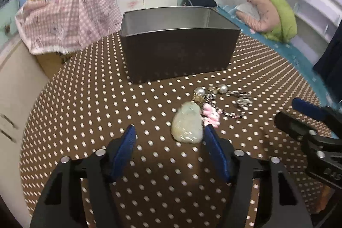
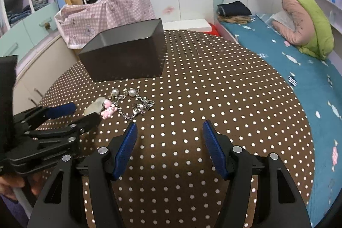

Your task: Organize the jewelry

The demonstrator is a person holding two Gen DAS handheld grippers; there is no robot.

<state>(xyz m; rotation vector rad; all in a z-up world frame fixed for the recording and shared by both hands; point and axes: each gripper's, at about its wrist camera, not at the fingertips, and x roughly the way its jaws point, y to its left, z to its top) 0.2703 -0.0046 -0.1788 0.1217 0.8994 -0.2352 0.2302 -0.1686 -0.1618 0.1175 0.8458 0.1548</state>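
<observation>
A pale green jade pendant (image 1: 187,125) lies on the brown polka-dot table (image 1: 96,99), beside a pink charm (image 1: 211,115), two pearl earrings (image 1: 210,89) and a silver chain bracelet (image 1: 239,105). My left gripper (image 1: 170,131) is open, low over the table, with the pendant just inside its right finger. It also shows in the right wrist view (image 2: 82,112), next to the pendant (image 2: 95,108). A dark open metal box (image 1: 178,55) stands behind the jewelry. My right gripper (image 2: 170,128) is open and empty, right of the chain (image 2: 139,108).
A pink checked cloth (image 1: 70,14) lies on a cabinet to the left of the table. A bed with a blue sheet (image 2: 299,69) and a pink and green pillow (image 2: 307,20) runs along the right. Bare tablecloth stretches right of the jewelry.
</observation>
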